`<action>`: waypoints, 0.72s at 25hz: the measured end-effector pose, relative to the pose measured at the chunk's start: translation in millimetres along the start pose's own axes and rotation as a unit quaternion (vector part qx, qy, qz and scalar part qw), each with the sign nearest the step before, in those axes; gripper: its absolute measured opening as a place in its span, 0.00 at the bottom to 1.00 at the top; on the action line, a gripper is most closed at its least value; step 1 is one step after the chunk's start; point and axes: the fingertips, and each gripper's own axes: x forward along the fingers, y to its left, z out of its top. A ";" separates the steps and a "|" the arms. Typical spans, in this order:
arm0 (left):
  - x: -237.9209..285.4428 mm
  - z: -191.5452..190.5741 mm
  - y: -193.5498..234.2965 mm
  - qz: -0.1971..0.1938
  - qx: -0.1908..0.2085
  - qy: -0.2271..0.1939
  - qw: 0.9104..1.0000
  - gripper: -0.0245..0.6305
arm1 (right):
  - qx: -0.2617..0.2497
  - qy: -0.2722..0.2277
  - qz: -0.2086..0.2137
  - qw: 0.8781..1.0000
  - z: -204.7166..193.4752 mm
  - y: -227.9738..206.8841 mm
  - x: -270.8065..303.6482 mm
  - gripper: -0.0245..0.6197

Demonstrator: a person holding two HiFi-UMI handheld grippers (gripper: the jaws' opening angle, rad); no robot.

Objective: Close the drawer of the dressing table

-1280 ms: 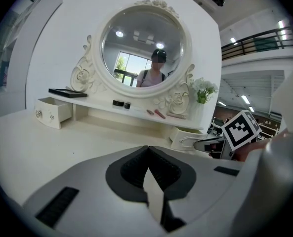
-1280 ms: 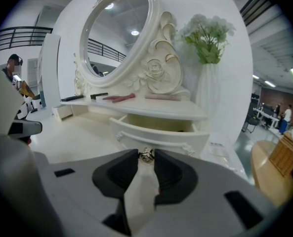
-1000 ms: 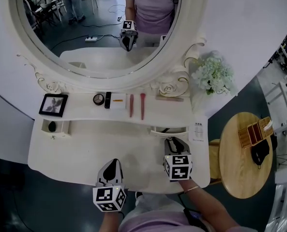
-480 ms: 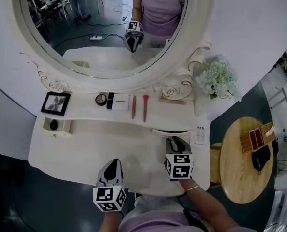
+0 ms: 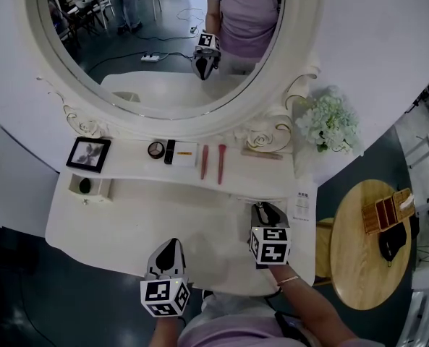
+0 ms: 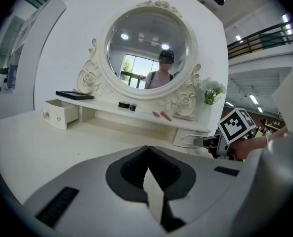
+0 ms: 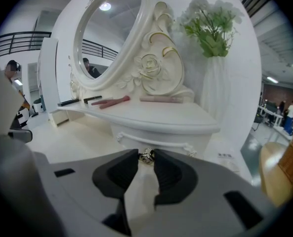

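Below the right side of the oval mirror (image 5: 171, 42), the right gripper (image 5: 266, 207) is holding the small metal knob (image 7: 146, 156) of the right-hand drawer (image 7: 151, 137), its jaws drawn in most of the way so that the pads are pressing on the knob from both sides. Below the mirror's middle, the left gripper (image 5: 169, 246) is hovering over the front of the dressing table (image 5: 127, 230) with its jaws together and nothing between them. The drawer appears to be sitting almost fully in under the shelf (image 7: 151, 115) that is running beneath the mirror, so the closing looks nearly done; whether a last push is needed cannot be told, and letting go of the knob is still to come. The drawer front is showing as glossy white, gently curved, with a raised scrolled moulding. Below the mirror's left side, a matching left-hand drawer (image 5: 91, 188) is standing pulled out.
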 end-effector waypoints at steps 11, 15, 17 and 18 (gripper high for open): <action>0.3 6.4 2.1 0.012 0.000 -0.007 1.000 0.04 | -0.002 -0.001 0.002 1.000 5.6 -3.5 8.9 0.20; 0.5 8.3 1.9 0.015 0.002 -0.010 1.000 0.04 | -0.004 -0.003 0.008 1.000 6.5 -4.6 10.6 0.20; -0.1 9.9 2.1 0.016 0.003 -0.011 1.000 0.04 | -0.005 -0.004 0.009 1.000 6.9 -4.8 10.9 0.20; -0.4 10.9 2.0 0.017 0.003 -0.012 1.000 0.04 | -0.004 -0.003 0.010 1.000 7.1 -4.8 11.1 0.20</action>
